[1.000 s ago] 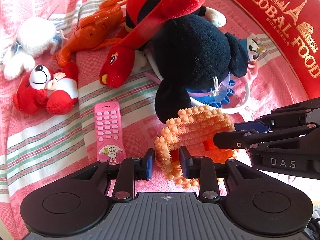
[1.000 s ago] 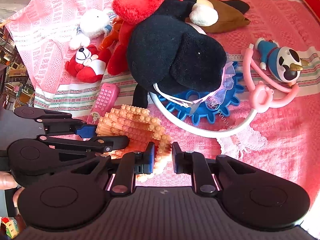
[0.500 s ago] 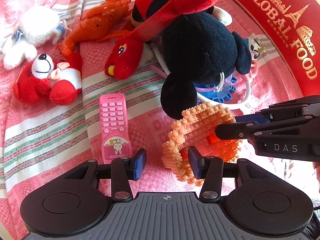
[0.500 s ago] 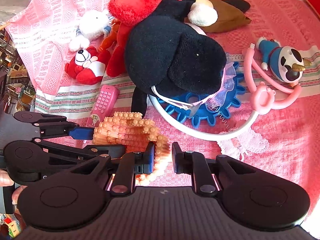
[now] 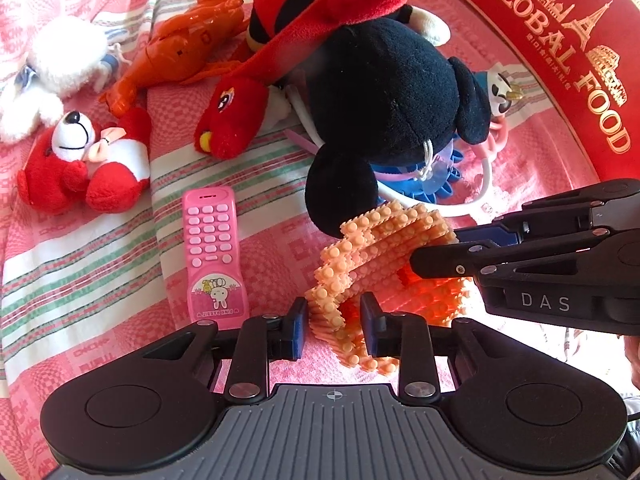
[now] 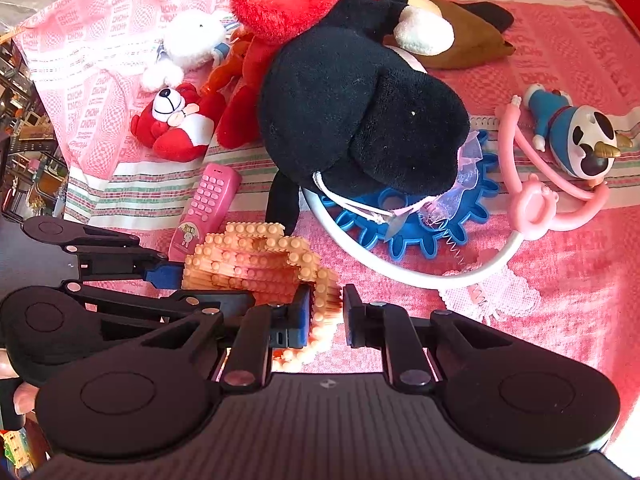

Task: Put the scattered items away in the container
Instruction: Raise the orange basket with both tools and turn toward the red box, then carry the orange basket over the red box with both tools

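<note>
Both grippers clamp one peach brick-built piece (image 5: 384, 256): left gripper (image 5: 334, 322) just closed on its near wall, right gripper (image 6: 326, 316) grips its far edge. It sits among toys on a pink checked cloth (image 5: 100, 264).

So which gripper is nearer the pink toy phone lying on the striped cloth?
Left. The left gripper sits just beside the pink toy phone's lower end; the right gripper is farther off, across the orange studded block piece that both clamp.

A woven pink cloth (image 5: 100, 264) with a checked weave is covering the surface. The studded peach brick piece (image 5: 384, 264) is showing as matt plastic; the pink toy phone (image 5: 210, 252) and orange lobster (image 5: 180, 48) are gleaming as glossy plastic. The black plush (image 6: 360, 120) is looking soft and fuzzy. The red box (image 5: 560, 52) is shining smooth, with gold lettering.
</note>
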A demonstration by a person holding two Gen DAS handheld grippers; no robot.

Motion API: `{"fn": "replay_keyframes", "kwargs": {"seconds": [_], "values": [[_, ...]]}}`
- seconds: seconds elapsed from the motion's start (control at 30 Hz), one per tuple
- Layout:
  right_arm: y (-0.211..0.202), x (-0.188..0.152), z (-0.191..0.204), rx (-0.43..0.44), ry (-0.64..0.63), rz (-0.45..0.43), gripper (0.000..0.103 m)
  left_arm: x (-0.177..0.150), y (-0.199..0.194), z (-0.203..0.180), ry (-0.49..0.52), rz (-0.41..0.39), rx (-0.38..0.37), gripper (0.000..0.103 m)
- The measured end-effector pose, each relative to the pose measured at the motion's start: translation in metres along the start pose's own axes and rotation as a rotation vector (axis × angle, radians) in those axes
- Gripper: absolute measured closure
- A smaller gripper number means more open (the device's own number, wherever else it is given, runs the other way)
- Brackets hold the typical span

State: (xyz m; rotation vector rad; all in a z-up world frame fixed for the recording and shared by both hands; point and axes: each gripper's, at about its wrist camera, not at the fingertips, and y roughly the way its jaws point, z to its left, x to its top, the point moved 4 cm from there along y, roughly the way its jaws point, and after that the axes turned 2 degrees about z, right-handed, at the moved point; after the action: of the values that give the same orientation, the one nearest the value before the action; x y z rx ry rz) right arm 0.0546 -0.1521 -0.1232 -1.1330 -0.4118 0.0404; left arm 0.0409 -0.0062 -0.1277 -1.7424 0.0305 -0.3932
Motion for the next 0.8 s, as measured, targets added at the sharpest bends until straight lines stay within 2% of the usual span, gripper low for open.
{"fn": "replay_keyframes", "kwargs": {"seconds": [0.5, 0.8], "values": [[-0.009, -0.004, 0.005, -0.013, -0.023, -0.007, 0.085, -0.007, -0.009, -0.003, 0.004, -0.042, -0.012, 0.078], [-0.041, -0.002, 0.004, -0.032, -0.06, -0.077, 0.085, 0.003, -0.033, -0.019, 0.012, -0.1, -0.022, 0.078]]}}
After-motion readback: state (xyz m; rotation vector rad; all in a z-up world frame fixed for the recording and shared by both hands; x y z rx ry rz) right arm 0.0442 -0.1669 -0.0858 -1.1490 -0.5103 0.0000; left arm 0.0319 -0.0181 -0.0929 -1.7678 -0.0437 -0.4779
